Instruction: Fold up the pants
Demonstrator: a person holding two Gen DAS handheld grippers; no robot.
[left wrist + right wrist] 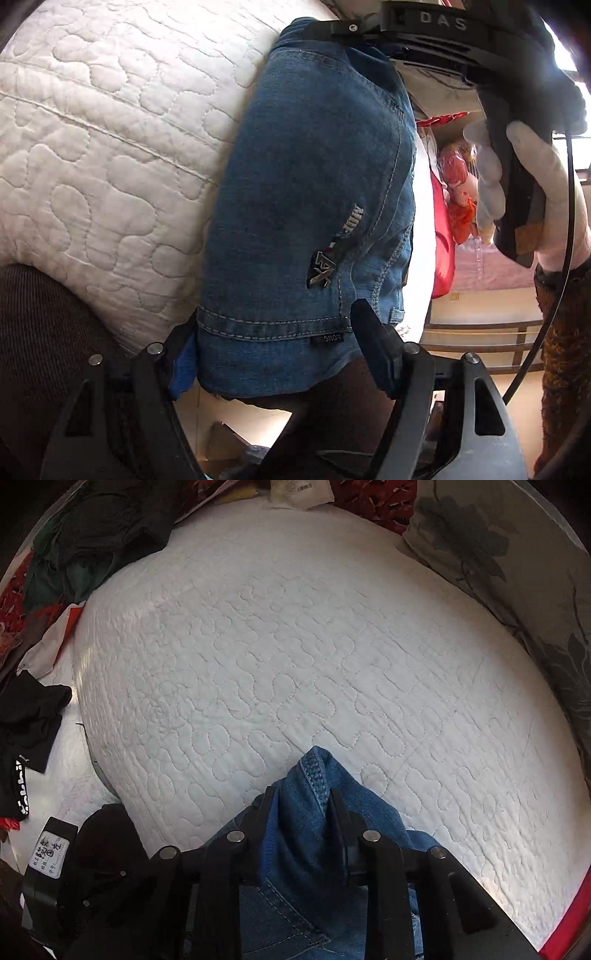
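a pair of blue denim pants (pixel 306 206) hangs stretched between two hand-held grippers above a white quilted mattress (pixel 96 147). in the left wrist view the left gripper (pixel 273 332) pinches the waistband end of the jeans, one finger hidden behind the cloth at the left and the other finger (pixel 373 332) pressing the fabric from the right, beside a small woven label (pixel 328 339) on the band. a metal letter badge (pixel 322 271) shows on the denim above it. at the far end of the garment the right gripper (pixel 354 27), black and marked with pale letters, clamps the other edge, its handle held by a gloved right hand (pixel 517 177). red cloth (pixel 441 236) hangs in the bright background beyond.

in the right wrist view the right gripper (pixel 301 801) is pressed together on a bunched fold of the pants (pixel 306 812), with a seam standing up between its fingers and more denim falling away below. the mattress (pixel 295 646) spreads out ahead, with dark clothing (pixel 92 535) heaped at its far left corner, a black garment (pixel 29 720) with white lettering at the left edge, and a floral pillow (pixel 517 572) along the right.
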